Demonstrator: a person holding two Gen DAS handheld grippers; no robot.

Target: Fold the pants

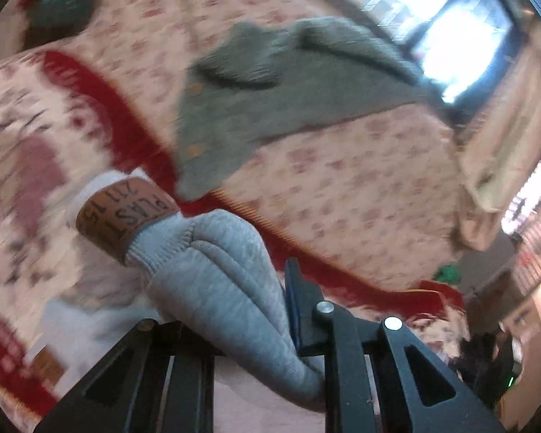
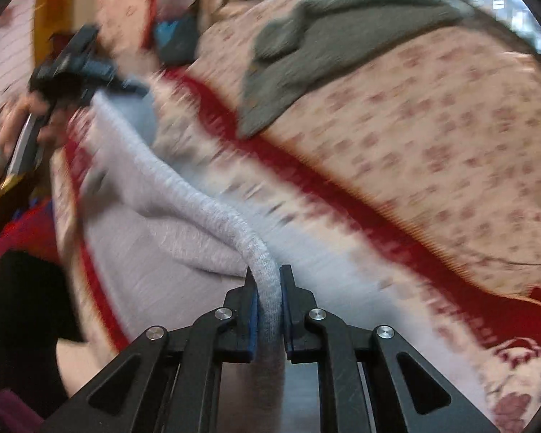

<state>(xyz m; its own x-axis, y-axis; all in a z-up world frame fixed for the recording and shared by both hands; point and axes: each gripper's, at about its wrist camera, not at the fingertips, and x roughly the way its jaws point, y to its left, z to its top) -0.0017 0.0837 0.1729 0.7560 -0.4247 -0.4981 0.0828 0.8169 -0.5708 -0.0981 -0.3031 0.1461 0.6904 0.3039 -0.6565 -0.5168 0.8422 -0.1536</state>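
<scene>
Left view, left to right: the bedspread [image 1: 342, 187], cream with small pink flowers and a red band, fills the frame and is blurred. On its left half the grey pants [image 1: 212, 274] rise off the bed in a bunched ridge, with a brown patch [image 1: 126, 216] printed in dark letters wrapped over the waistband at the upper left end. My left gripper [image 1: 270, 324] has its jaws nearly closed on this thick fold; the cloth runs down between the black fingers, and the blue pad of the right-hand finger presses against it. Beyond, an olive-green garment [image 1: 270, 83] lies flat on the bedspread, well apart from the pants, and a bright window [image 1: 461, 21] sits at upper right. Right view, left to right: my left hand [image 2: 18, 133] holds the other gripper at the far left edge, gripping the far end of the pants [image 2: 162, 187]. From there the waistband stretches as a taut grey rope diagonally down to centre bottom, with the rest of the cloth hanging slack below it toward the bed. My right gripper [image 2: 268, 288] is clamped tight on this band, blue pads pressing both sides. The green garment [image 2: 342, 47] lies at upper centre on the flowered bedspread [image 2: 432, 137].
</scene>
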